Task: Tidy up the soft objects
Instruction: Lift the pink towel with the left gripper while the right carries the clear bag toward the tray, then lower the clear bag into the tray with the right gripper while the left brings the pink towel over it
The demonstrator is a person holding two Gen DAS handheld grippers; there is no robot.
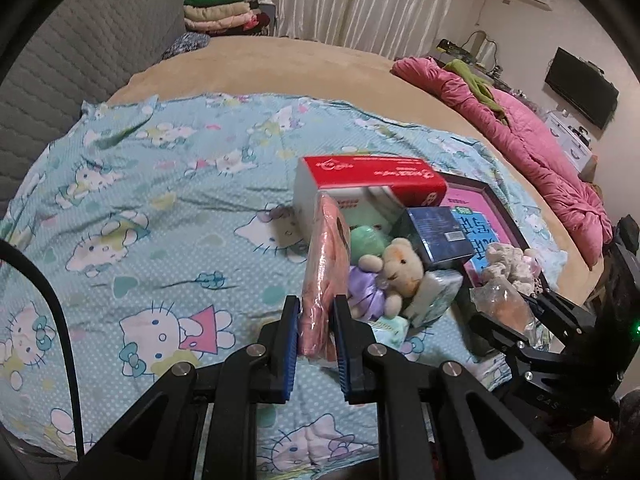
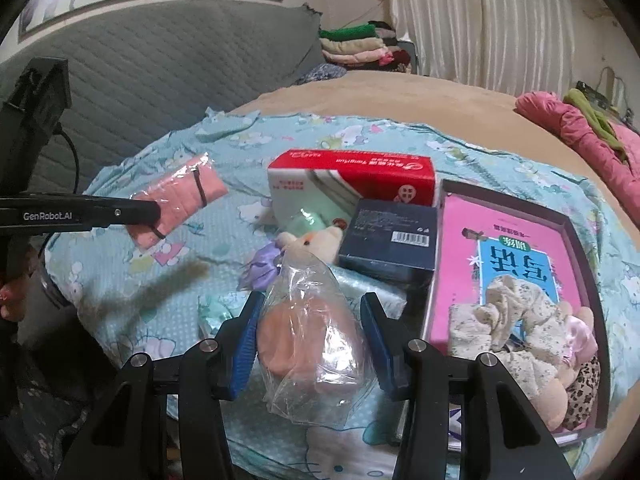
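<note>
My left gripper [image 1: 316, 344] is shut on a flat pink cloth pack in clear wrap [image 1: 324, 276], held above the blue cartoon-cat sheet; it also shows in the right wrist view [image 2: 176, 204]. My right gripper [image 2: 312, 344] is shut on a clear plastic bag with a soft peach item [image 2: 312, 344], seen from the left wrist too [image 1: 504, 304]. A cream teddy bear [image 1: 400, 268] with a purple bow lies beside a green plush [image 1: 368, 240]. A dark tray [image 2: 576, 232] over a pink book holds floral and leopard scrunchies [image 2: 520, 320].
A red and white tissue box [image 2: 352, 180], a dark blue box [image 2: 392, 236] and small tissue packs [image 1: 436, 292] crowd the sheet's right half. A pink quilt [image 1: 540, 148] lies along the bed's right edge. Folded clothes [image 1: 224, 12] are stacked behind. A grey padded headboard [image 2: 160, 72] stands at the left.
</note>
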